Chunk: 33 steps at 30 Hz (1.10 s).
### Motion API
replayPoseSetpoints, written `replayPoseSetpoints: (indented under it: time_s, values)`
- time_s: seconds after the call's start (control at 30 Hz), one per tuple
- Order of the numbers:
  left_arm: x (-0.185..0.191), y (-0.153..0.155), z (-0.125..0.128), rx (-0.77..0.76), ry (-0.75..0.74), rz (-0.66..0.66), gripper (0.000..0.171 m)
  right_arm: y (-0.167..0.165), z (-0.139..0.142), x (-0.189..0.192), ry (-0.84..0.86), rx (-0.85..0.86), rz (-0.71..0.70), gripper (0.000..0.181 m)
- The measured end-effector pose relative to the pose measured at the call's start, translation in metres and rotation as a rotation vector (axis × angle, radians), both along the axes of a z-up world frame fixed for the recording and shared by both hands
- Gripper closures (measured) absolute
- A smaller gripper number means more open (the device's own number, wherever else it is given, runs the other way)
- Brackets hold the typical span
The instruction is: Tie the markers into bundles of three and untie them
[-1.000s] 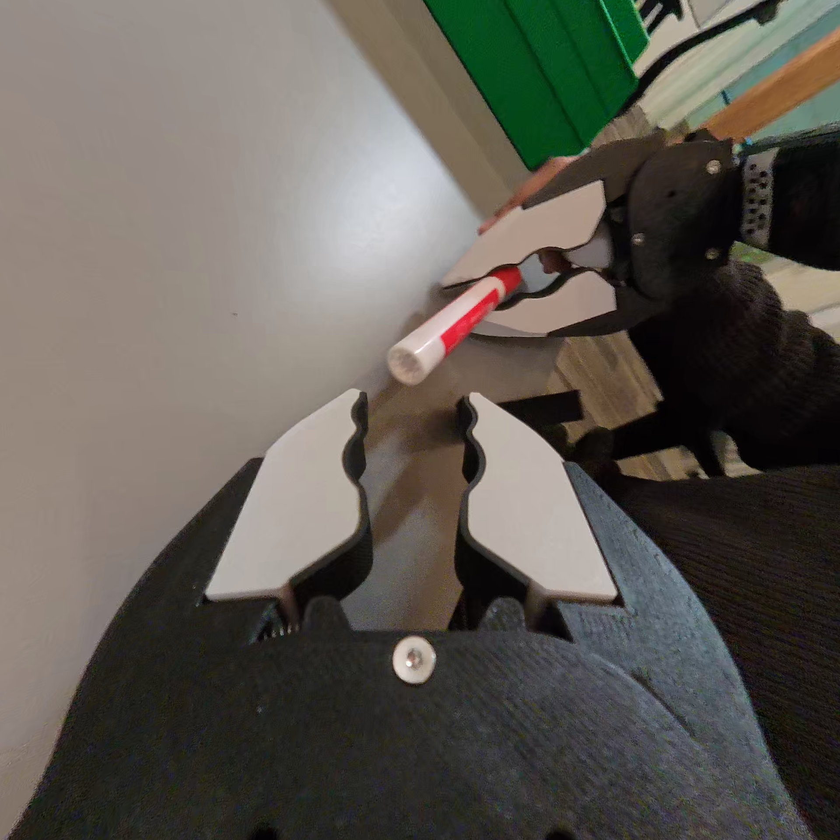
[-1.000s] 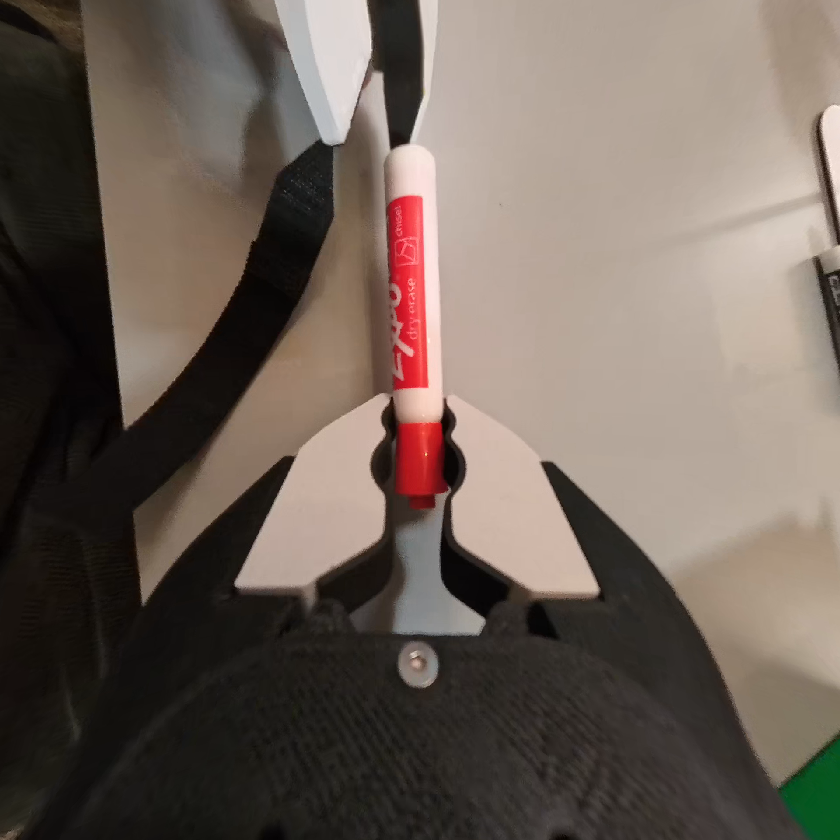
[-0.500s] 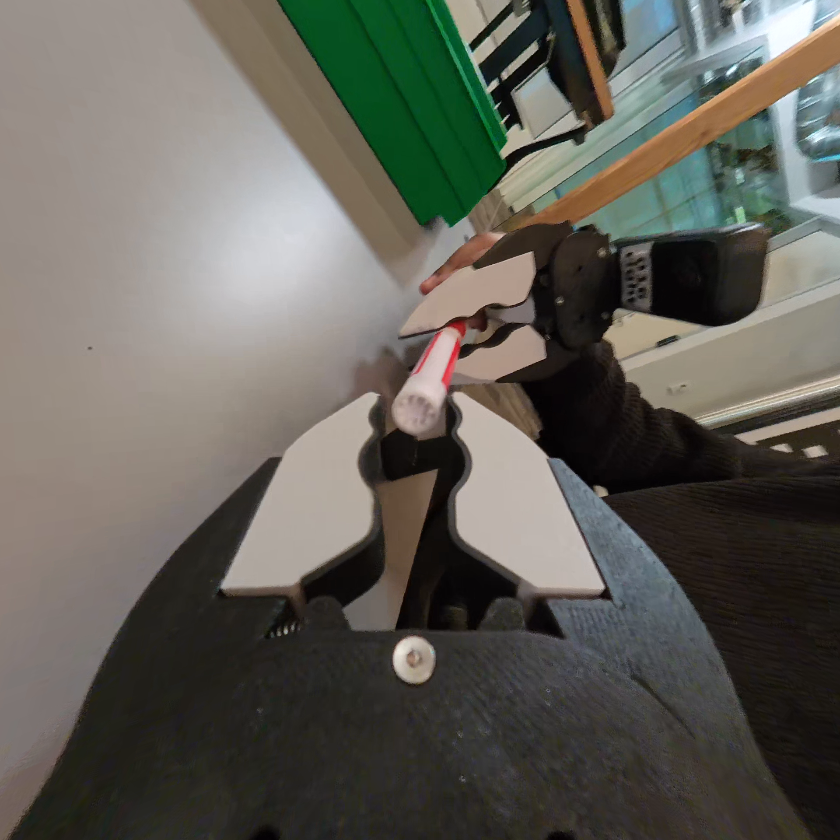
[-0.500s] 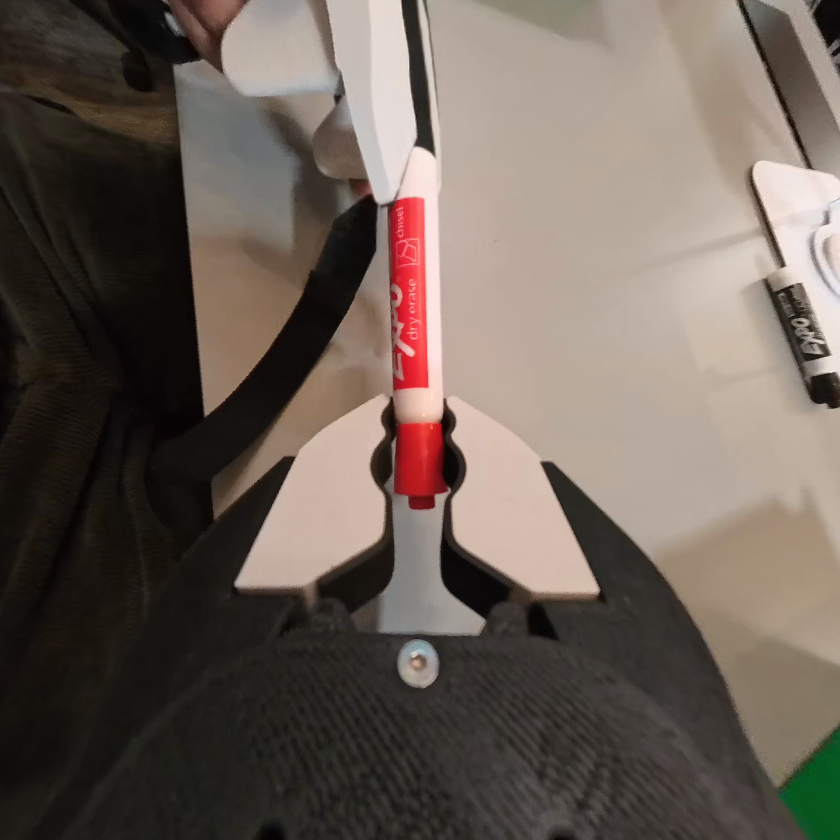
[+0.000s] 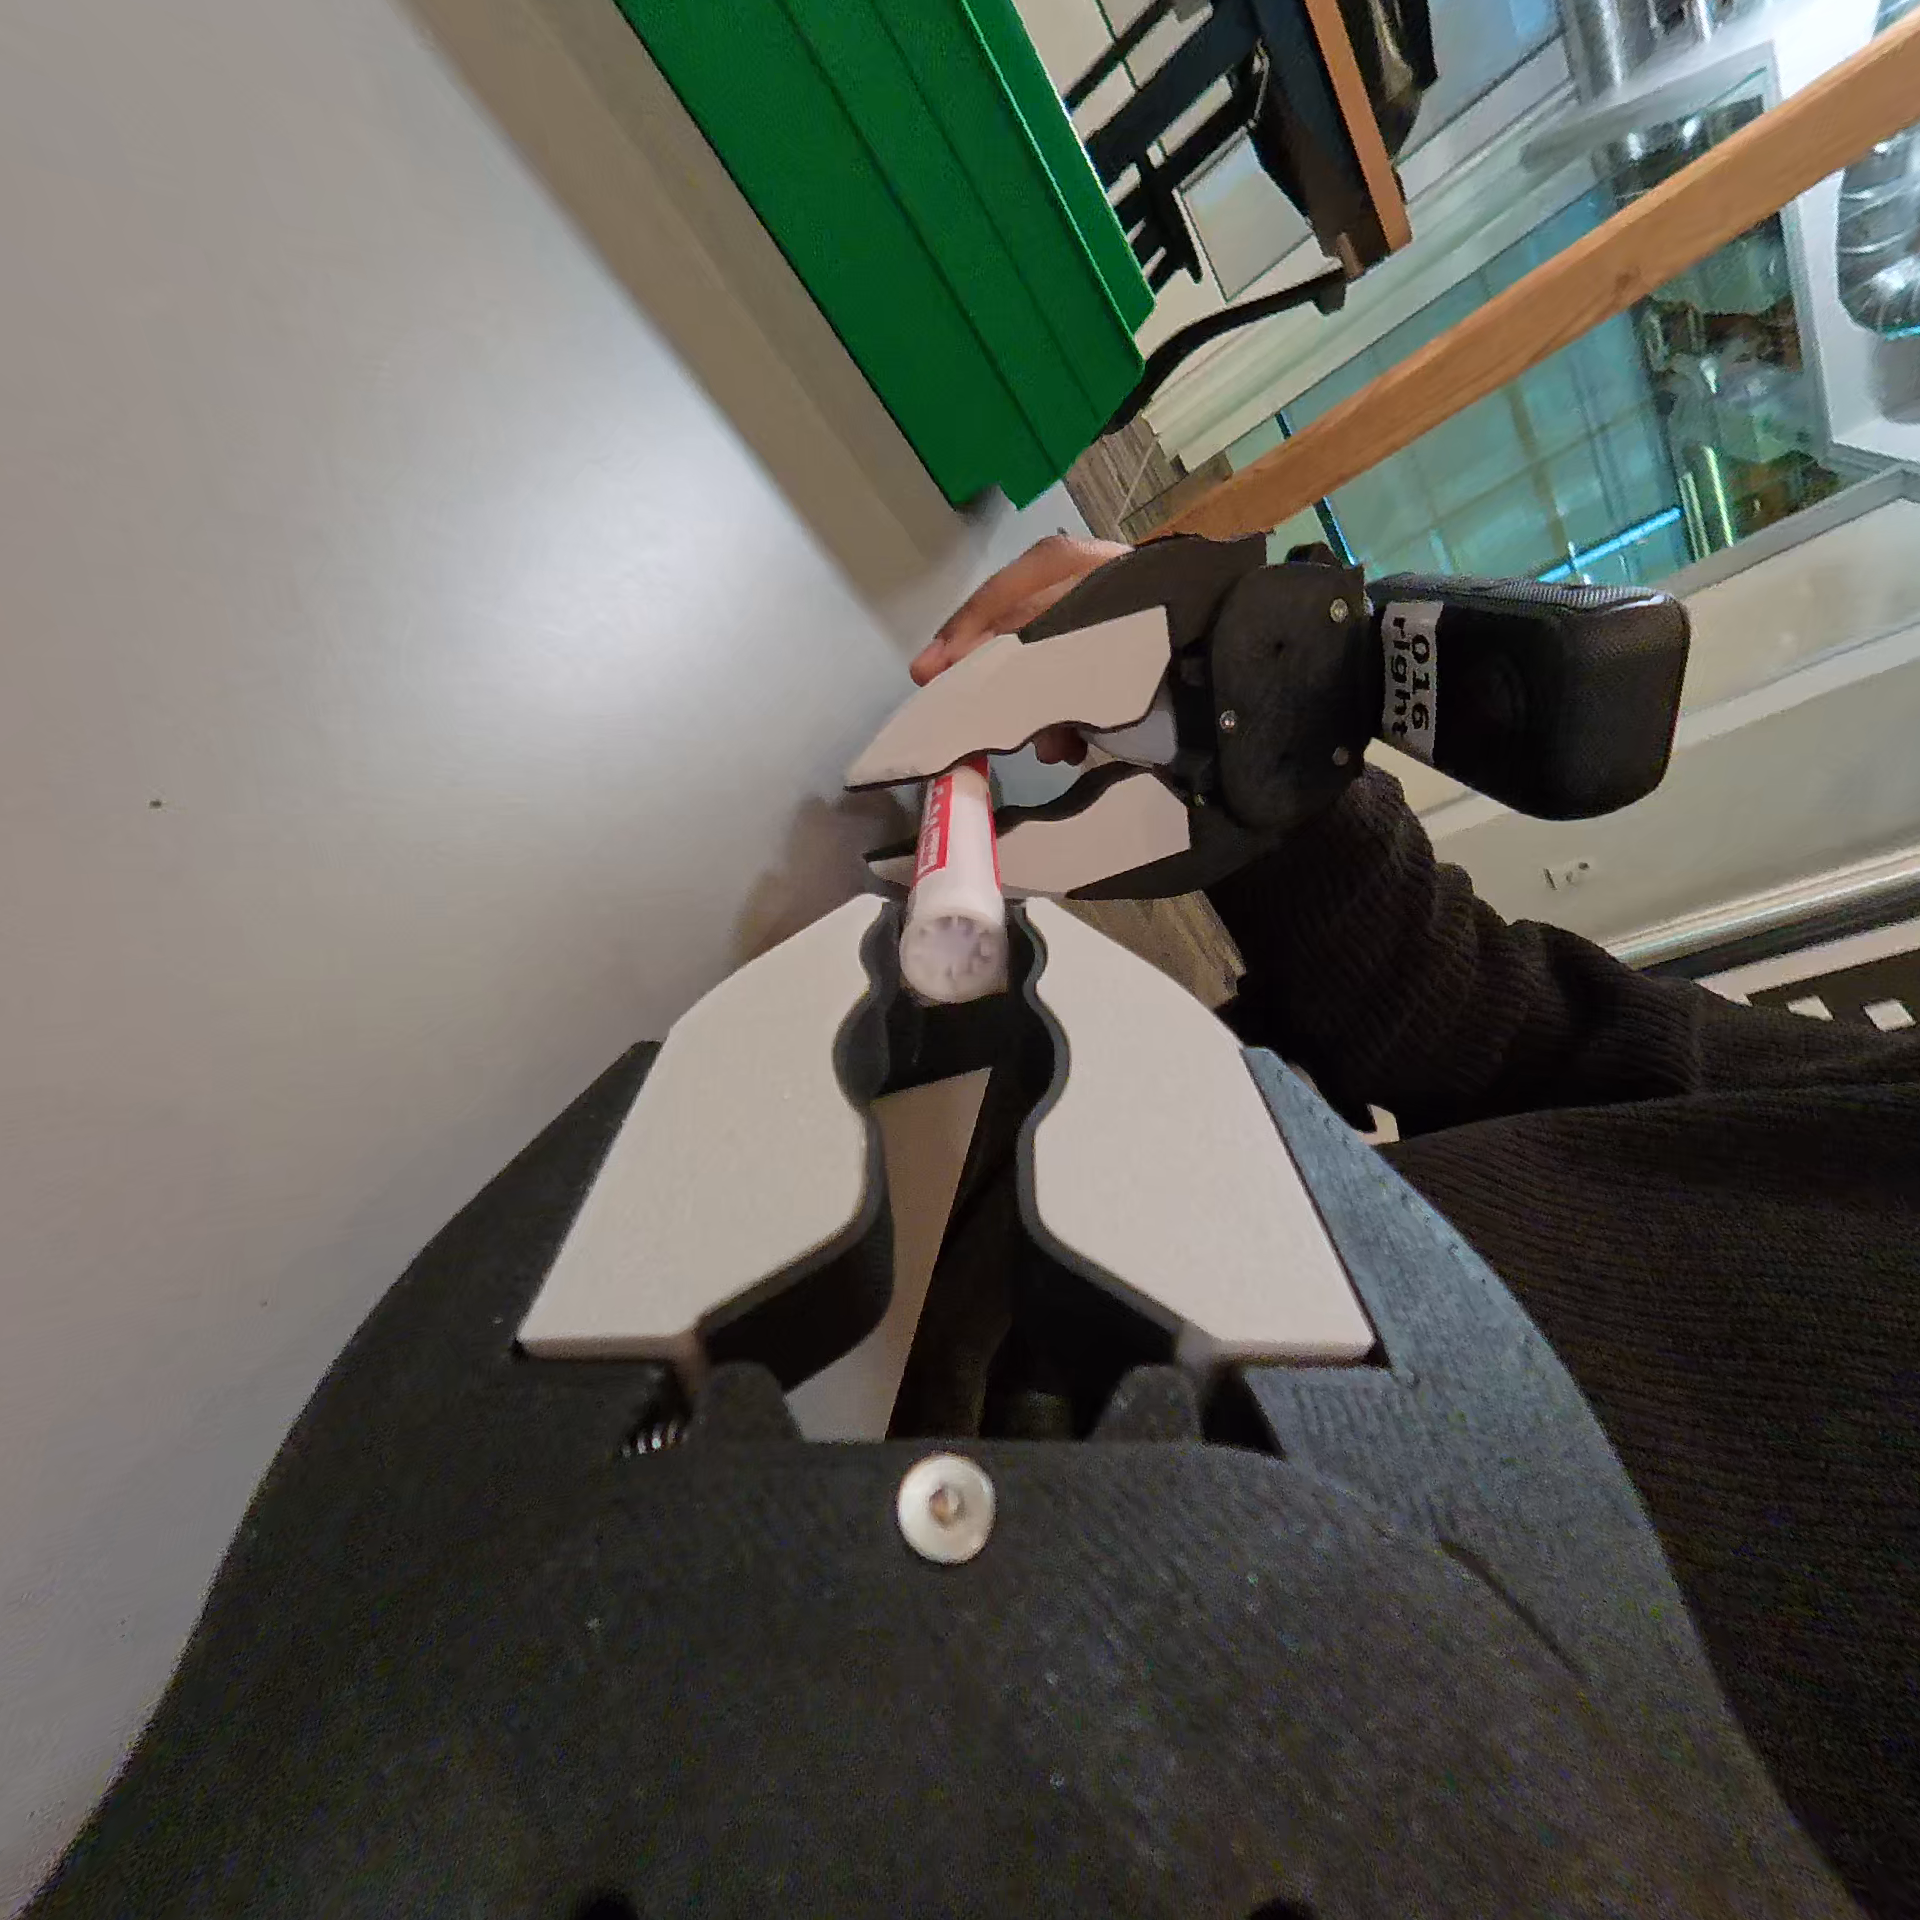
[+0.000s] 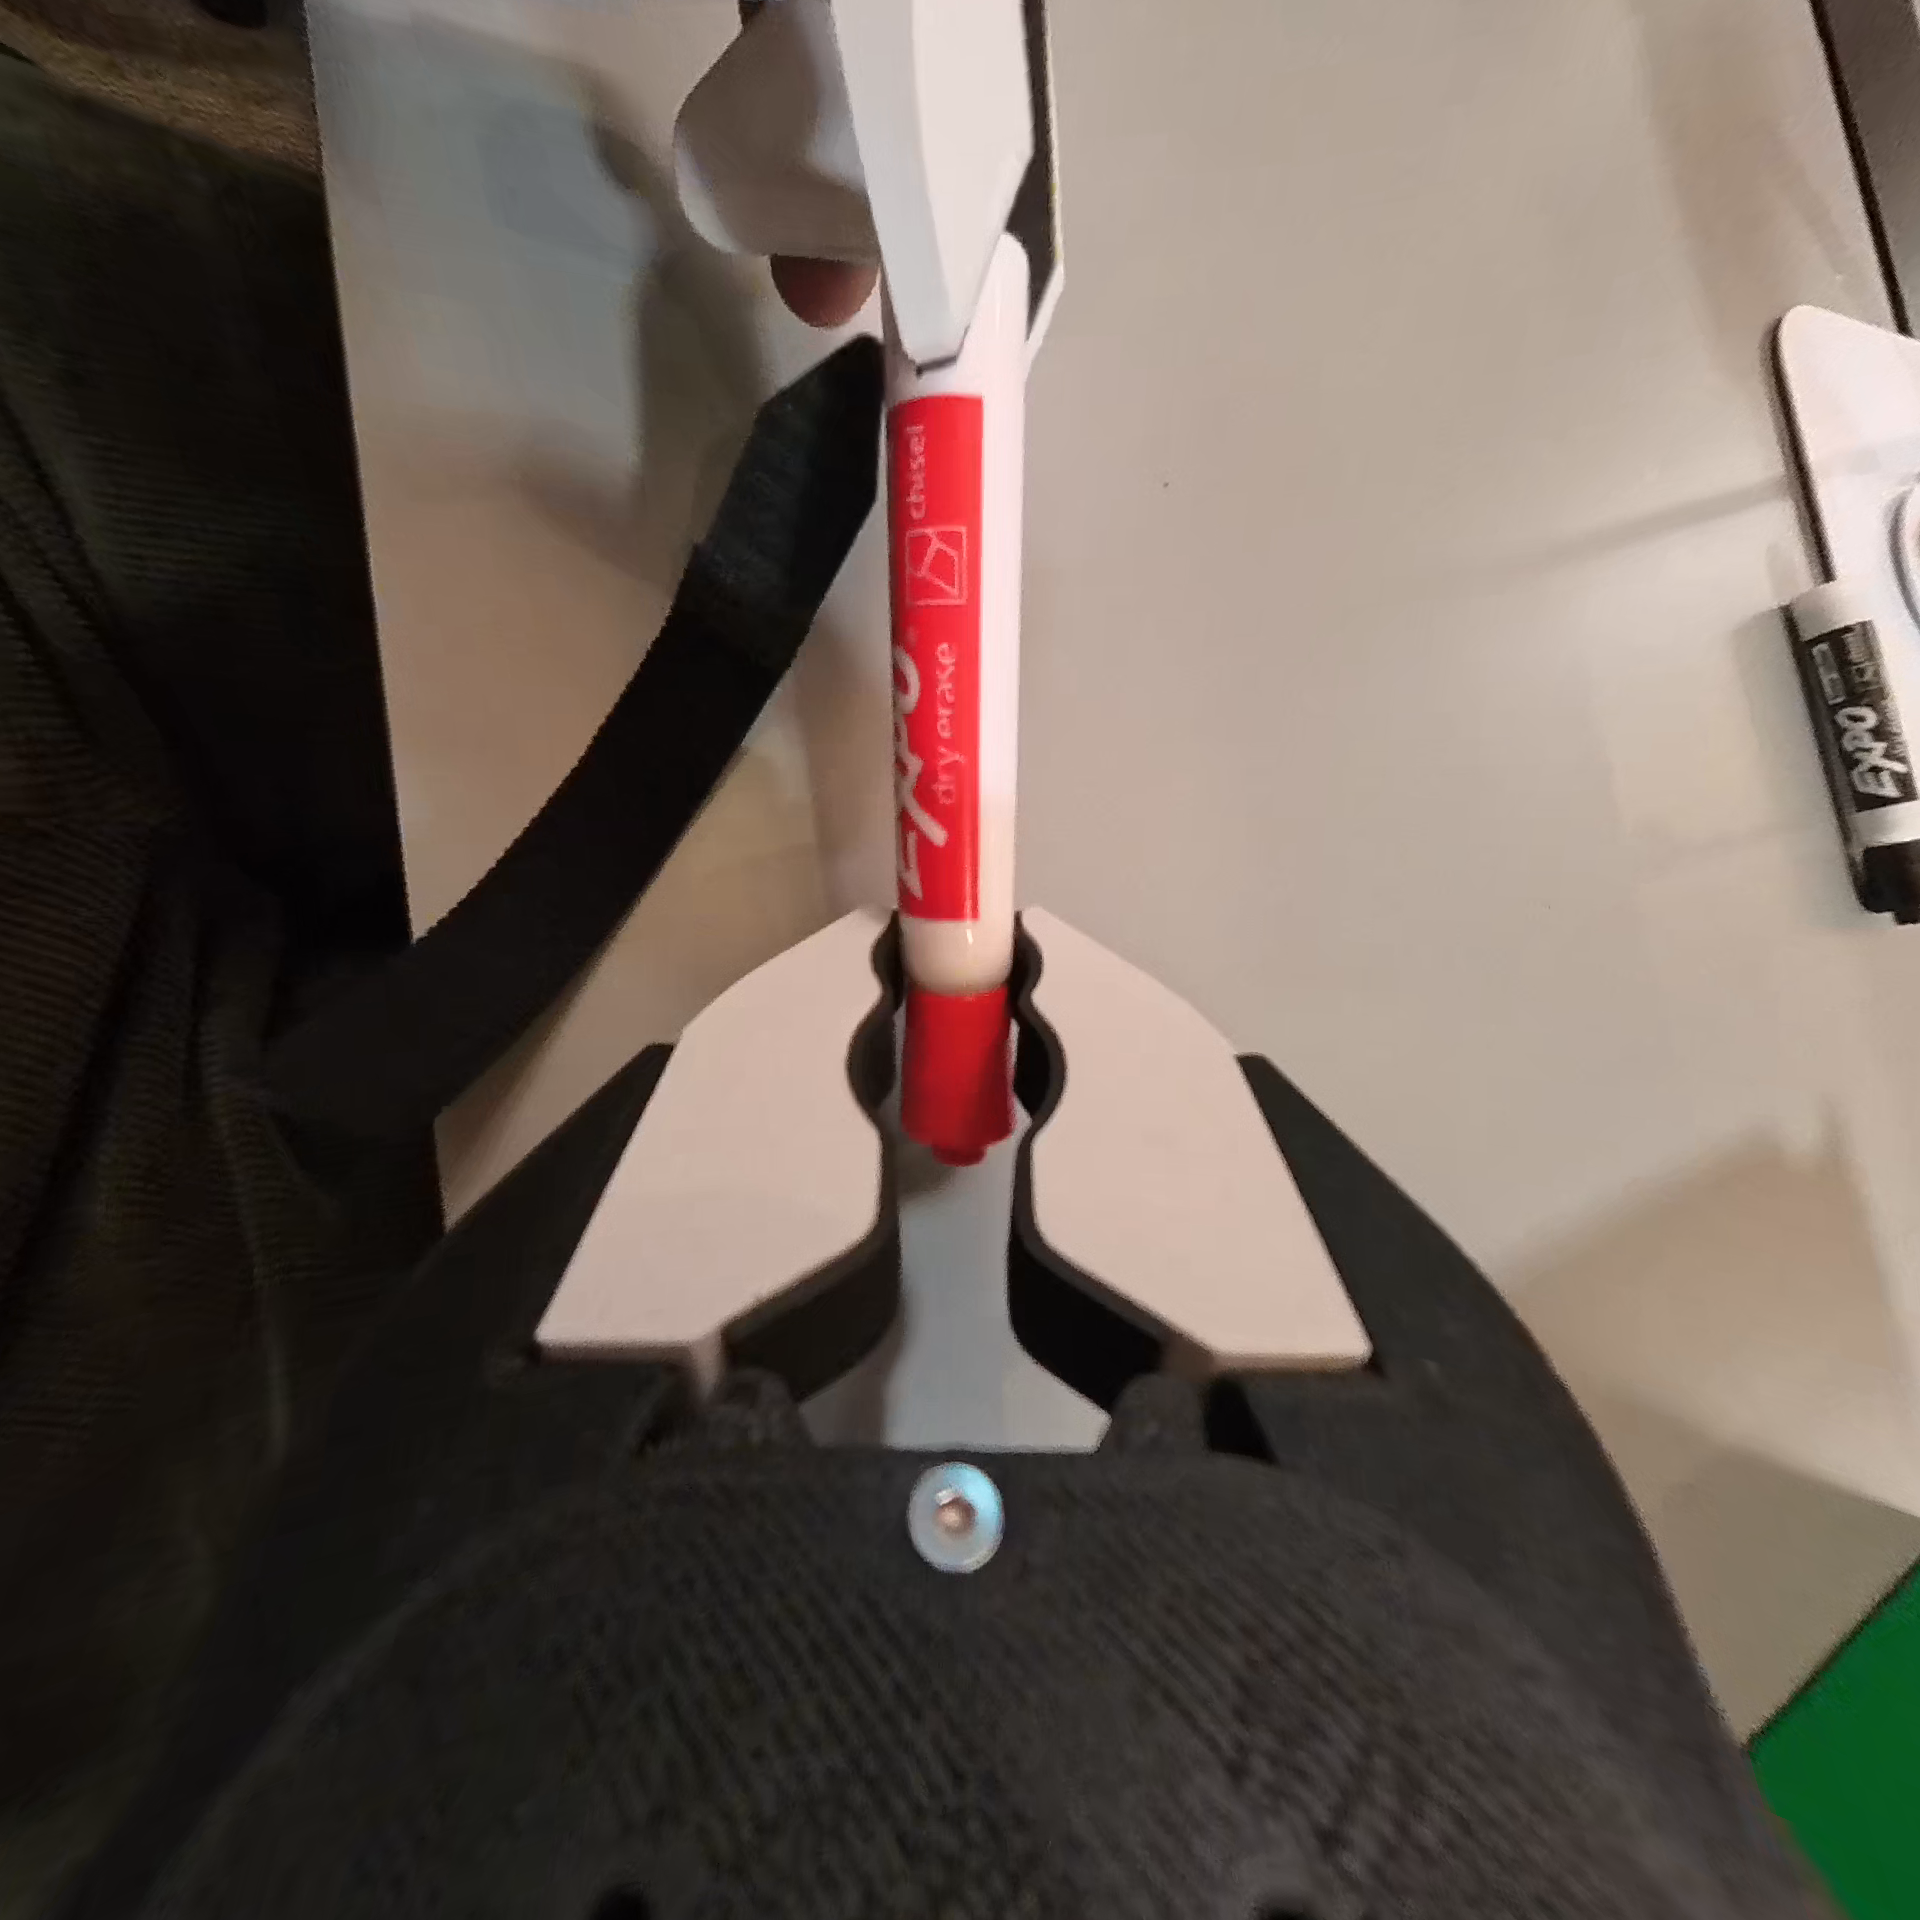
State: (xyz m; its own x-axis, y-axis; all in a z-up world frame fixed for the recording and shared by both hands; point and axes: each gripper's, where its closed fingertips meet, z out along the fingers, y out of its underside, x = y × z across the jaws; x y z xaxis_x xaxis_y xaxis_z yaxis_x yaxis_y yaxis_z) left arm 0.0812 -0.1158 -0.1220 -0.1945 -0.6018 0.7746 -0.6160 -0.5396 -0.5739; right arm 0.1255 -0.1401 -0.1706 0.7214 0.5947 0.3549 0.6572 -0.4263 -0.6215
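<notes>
Markers are not bundled yet: your right tool (image 6: 956, 997) grips the red marker (image 6: 951, 665) by its cap, your left tool (image 5: 951, 951) closes round its tail, and a black marker (image 6: 1860, 758) lies loose on the surface (image 6: 1403, 623).

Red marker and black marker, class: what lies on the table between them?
Nothing: in the right wrist view, only bare white table separates the red marker from the black marker.

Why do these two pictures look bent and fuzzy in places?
Left wrist view: the wide lens bends the wooden rail; the red marker stays sharp. Right wrist view: the left gripper at the top is smeared, and the table shows soft shadows.
</notes>
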Motion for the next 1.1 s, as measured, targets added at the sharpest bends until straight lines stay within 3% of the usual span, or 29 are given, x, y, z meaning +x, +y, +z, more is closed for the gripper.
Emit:
replayPoseSetpoints:
  time_s: [0.87,1.1]
  values:
    - [0.002,-0.009,0.000,-0.033,-0.024,-0.057,0.151,-0.001,-0.010,-0.002,-0.040,-0.087,-0.013,0.165]
    - [0.004,-0.005,-0.003,0.001,-0.007,-0.007,0.152,0.002,-0.011,0.000,-0.028,-0.045,-0.018,0.164]
